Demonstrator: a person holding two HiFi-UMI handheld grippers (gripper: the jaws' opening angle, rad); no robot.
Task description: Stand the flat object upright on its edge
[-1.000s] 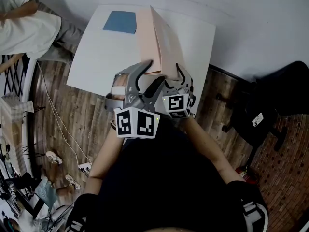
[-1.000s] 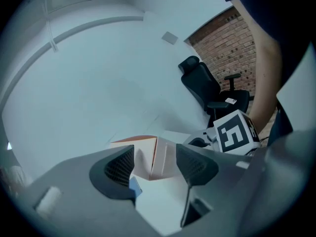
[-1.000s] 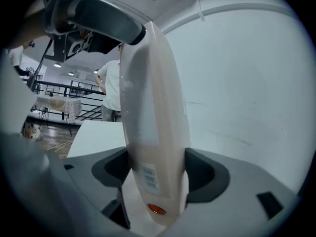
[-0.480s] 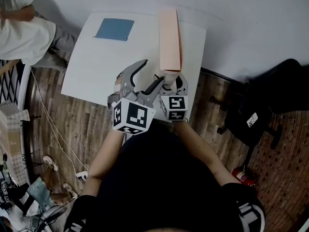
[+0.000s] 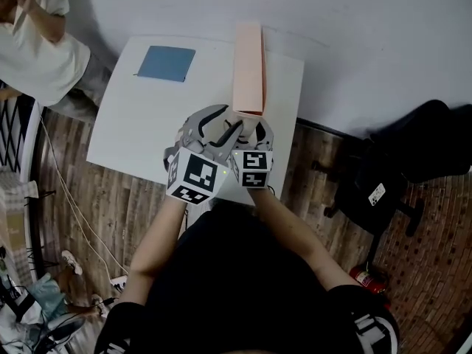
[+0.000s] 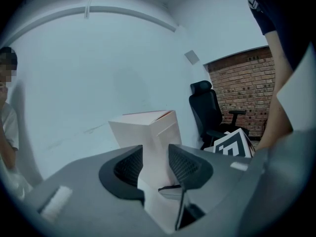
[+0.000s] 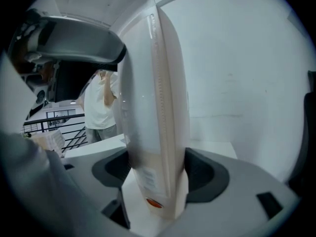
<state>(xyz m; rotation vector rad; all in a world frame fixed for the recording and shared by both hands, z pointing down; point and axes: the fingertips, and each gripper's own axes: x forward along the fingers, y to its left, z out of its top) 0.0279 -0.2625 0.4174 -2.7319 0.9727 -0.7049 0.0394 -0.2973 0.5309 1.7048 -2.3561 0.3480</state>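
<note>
A flat pink box (image 5: 248, 65) stands upright on its long edge on the white table (image 5: 140, 131), near the right side. My right gripper (image 5: 256, 126) holds its near end; in the right gripper view the box (image 7: 153, 107) fills the gap and both pads touch it. My left gripper (image 5: 223, 122) sits just left of that end, its jaws closing. In the left gripper view the box (image 6: 148, 130) shows through the gap of the left gripper (image 6: 155, 164), with its pads not pressing on it.
A blue square sheet (image 5: 167, 63) lies flat at the table's far left. A person in white (image 5: 40, 43) stands left of the table. A black office chair (image 5: 398, 161) stands at the right, and a white wall is behind.
The pink box has gone from leaning to standing straight on its edge. The left gripper's jaws have narrowed and moved in beside the box's near end.
</note>
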